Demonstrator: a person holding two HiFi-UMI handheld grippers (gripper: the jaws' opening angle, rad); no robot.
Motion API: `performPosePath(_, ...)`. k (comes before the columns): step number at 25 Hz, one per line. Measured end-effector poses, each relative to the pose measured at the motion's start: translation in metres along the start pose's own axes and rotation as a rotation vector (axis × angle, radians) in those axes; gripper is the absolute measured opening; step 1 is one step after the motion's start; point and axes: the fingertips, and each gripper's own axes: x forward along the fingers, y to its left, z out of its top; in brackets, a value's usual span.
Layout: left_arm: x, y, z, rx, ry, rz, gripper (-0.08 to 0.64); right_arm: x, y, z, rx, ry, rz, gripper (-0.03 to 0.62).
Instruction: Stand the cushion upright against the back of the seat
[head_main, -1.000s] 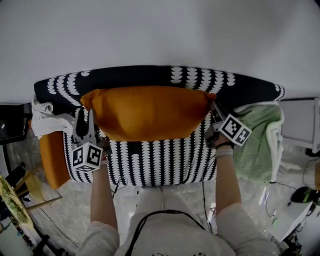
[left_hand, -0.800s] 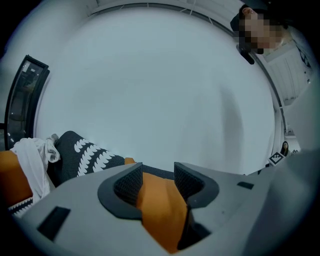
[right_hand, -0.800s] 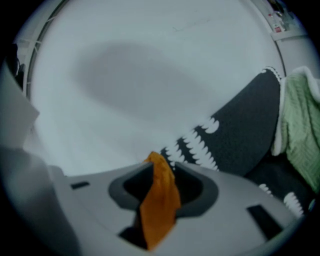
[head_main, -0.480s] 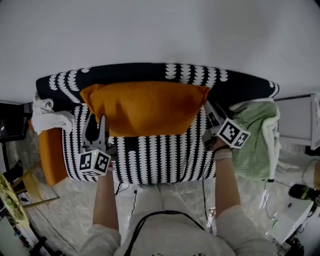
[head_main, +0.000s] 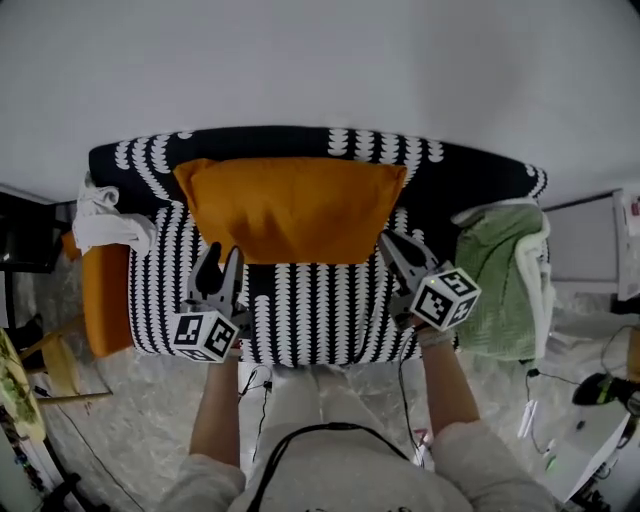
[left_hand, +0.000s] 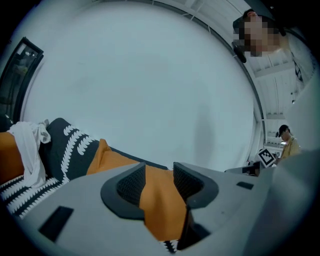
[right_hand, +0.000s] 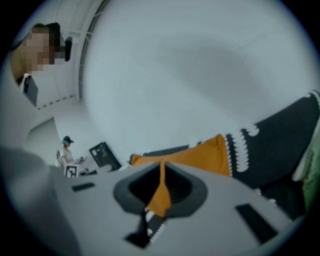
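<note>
The orange cushion (head_main: 290, 208) stands upright against the back (head_main: 450, 165) of the black-and-white patterned seat (head_main: 310, 310). My left gripper (head_main: 224, 254) hovers over the seat just below the cushion's lower left edge. It is open and empty, and the cushion (left_hand: 115, 159) shows through its gap (left_hand: 159, 175). My right gripper (head_main: 388, 242) is by the cushion's lower right edge. Its jaws have just been closing and leave only a thin slit (right_hand: 161, 172). Nothing is held between them; the cushion (right_hand: 200, 156) lies beyond.
A green blanket (head_main: 500, 280) drapes the seat's right side and a white cloth (head_main: 105, 225) the left, above an orange panel (head_main: 105, 300). A white wall (head_main: 320, 60) rises behind. Cables and clutter lie on the floor at both sides.
Both grippers have drawn back from the cushion's sides toward me and inward over the seat. The right gripper has left the cushion's right corner. The cushion stays leaning on the back.
</note>
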Motion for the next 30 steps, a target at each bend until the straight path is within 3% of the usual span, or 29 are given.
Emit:
performPosePath(5, -0.028, -0.039, -0.019, 0.001, 0.051, -0.075, 0.107, -0.018, 0.059, -0.014, -0.156, 0.011, 0.104, 0.020)
performPosePath(10, -0.054, -0.068, -0.019, -0.003, 0.071, -0.118, 0.035, -0.040, 0.103, -0.024, -0.250, 0.035, 0.164, 0.018)
performPosePath(20, -0.094, -0.116, 0.006, -0.063, 0.052, -0.185, 0.025, -0.084, 0.150, -0.030, -0.214, 0.026, 0.220, 0.018)
performPosePath(30, -0.124, -0.162, 0.021, -0.030, 0.053, -0.251, 0.025, -0.125, 0.185, -0.017, -0.226, 0.014, 0.280, 0.017)
